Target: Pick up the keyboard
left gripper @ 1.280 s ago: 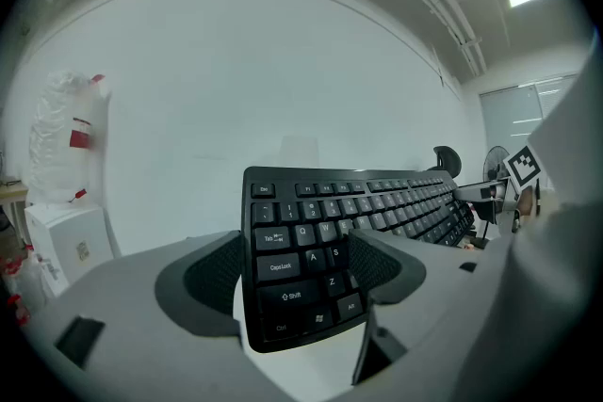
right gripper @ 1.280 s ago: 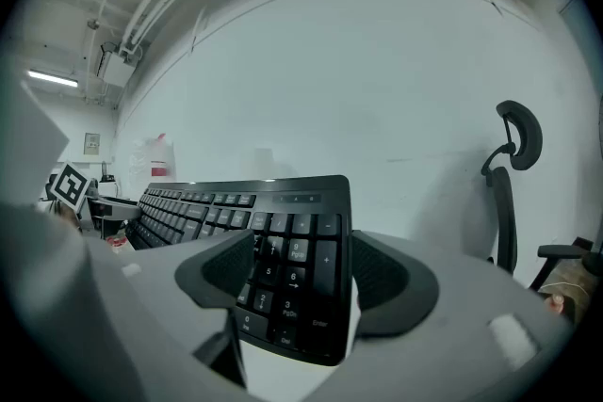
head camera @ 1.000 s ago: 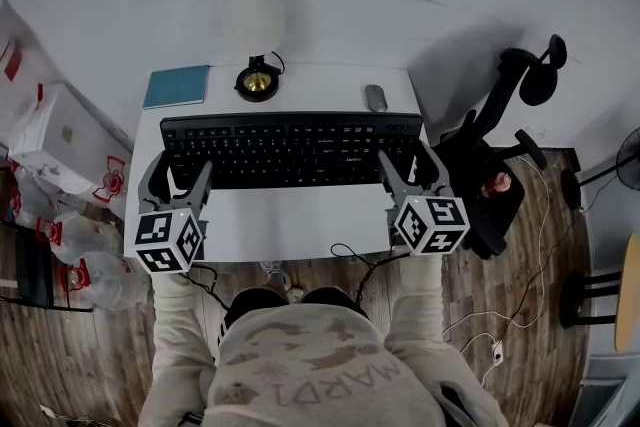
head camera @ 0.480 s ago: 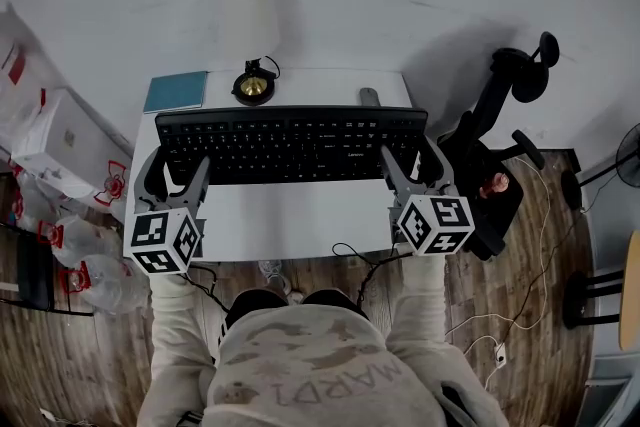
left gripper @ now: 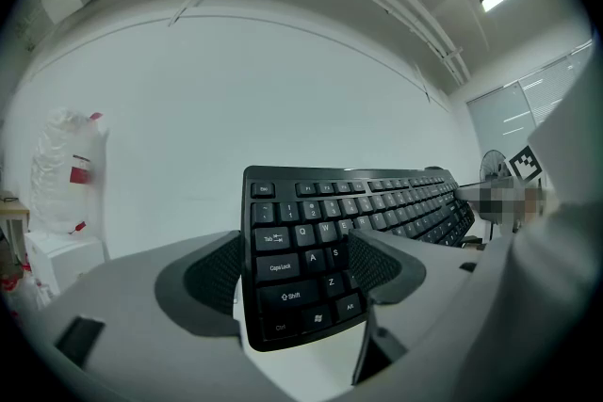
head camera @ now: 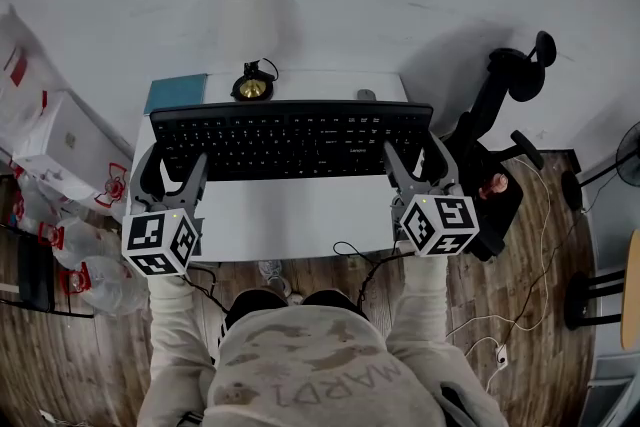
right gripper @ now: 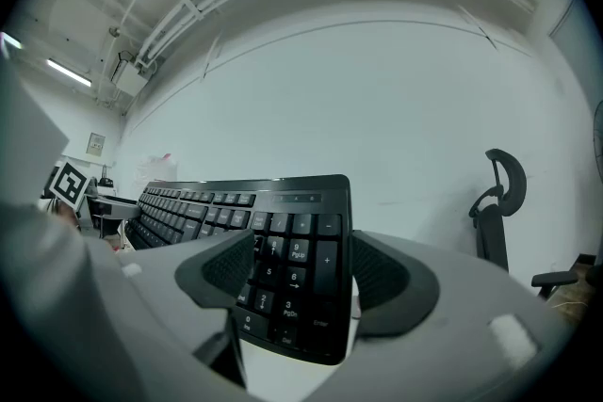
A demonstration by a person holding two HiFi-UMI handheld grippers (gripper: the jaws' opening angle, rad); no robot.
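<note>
— Where is the keyboard (head camera: 290,140) sitting?

— It is spanning nearly the whole width of the worktop (head camera: 290,220), over its rear half. It is looking raised, because its rear edge is covering part of the mouse (head camera: 367,95) near the worktop's rear right corner.

— What are the jaws doing?

— The left gripper (head camera: 178,163) is clamping the keyboard's left end, with one jaw pressing on the keys and the other hugging the short outer edge. The right gripper (head camera: 412,155) is gripping the number-pad end the same way.

— Is anything crowding it?

— The lamp base (head camera: 253,87) is standing just behind the keyboard's rear edge, and a teal notebook (head camera: 176,91) is lying at the worktop's rear left corner. Bags (head camera: 70,165) are piling up beside the left edge, and a chair (head camera: 495,155) is standing close to the right edge.

— And open room?

— A broad band of white worktop is showing between the keyboard's front edge and the worktop's front edge. In both gripper views a plain wall is filling the space beyond the keyboard.
</note>
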